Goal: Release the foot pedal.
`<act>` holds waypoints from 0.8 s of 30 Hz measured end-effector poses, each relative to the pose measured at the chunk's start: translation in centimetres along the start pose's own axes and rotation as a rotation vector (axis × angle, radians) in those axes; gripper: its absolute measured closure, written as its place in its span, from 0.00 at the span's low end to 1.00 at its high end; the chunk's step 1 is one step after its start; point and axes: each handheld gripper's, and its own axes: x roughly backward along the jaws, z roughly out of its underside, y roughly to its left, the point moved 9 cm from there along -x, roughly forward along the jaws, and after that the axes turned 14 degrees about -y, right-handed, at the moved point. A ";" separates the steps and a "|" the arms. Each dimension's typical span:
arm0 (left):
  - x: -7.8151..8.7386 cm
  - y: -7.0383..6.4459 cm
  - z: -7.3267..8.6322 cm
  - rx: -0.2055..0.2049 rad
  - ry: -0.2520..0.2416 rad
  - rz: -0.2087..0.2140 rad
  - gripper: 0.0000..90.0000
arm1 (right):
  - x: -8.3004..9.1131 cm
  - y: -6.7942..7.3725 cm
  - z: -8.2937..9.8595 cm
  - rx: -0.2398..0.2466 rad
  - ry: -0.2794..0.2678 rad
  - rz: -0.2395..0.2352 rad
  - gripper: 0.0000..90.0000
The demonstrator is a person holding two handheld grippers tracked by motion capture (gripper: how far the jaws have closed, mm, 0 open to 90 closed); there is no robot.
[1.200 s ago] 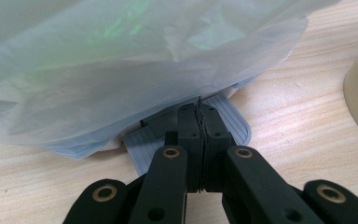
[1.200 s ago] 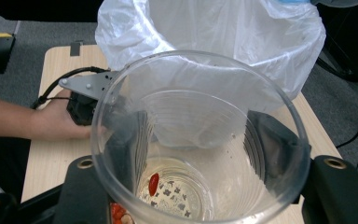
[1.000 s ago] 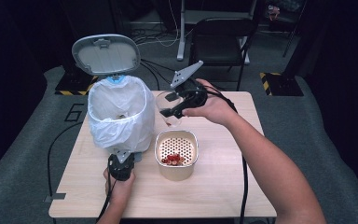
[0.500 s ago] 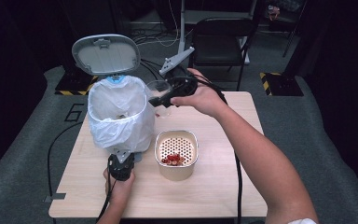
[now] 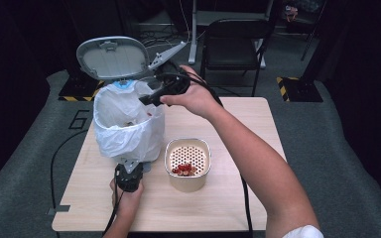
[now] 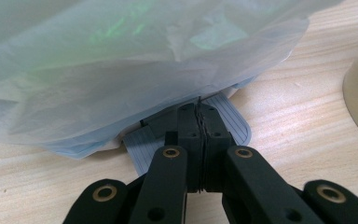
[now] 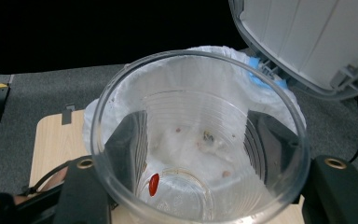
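Above the bagged bin [image 5: 129, 126], the right gripper [image 5: 155, 96] pinches a clear plastic cup [image 7: 198, 140] tilted toward the opening; 1 red bit [image 7: 154, 184] clings inside. Best tip it further, mouth kept over the liner. The left gripper [image 6: 200, 135] (jaws pressed together) bears on the pedal [image 6: 233, 123], lid [image 5: 113, 57] up. The bin's contents are hard to make out.

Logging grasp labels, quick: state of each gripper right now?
Left gripper: closed, fingers pressing on the bin's pedal.
Right gripper: closed on a clear plastic cup, held over the bin.
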 end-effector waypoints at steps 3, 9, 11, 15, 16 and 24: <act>0.0 0.0 0.0 -0.001 -0.002 0.002 0.99 | -0.9 0.2 -0.4 -0.001 -0.005 0.001 0.44; 0.0 0.0 0.0 0.004 -0.003 0.002 0.99 | -2.6 0.3 -1.0 -0.003 -0.011 0.007 0.44; 0.0 0.0 0.0 0.003 -0.003 0.001 0.99 | -3.3 0.3 -1.1 0.000 -0.014 0.017 0.43; 0.0 0.1 0.0 0.001 0.000 0.000 0.99 | -4.4 0.2 -1.4 -0.004 -0.020 0.030 0.43; 0.0 0.1 0.0 0.002 -0.001 0.000 0.99 | -4.6 0.2 -1.4 -0.007 -0.022 0.037 0.43; 0.0 0.0 0.0 0.008 0.000 0.004 0.99 | -6.7 -0.2 -1.1 -0.013 -0.011 0.068 0.43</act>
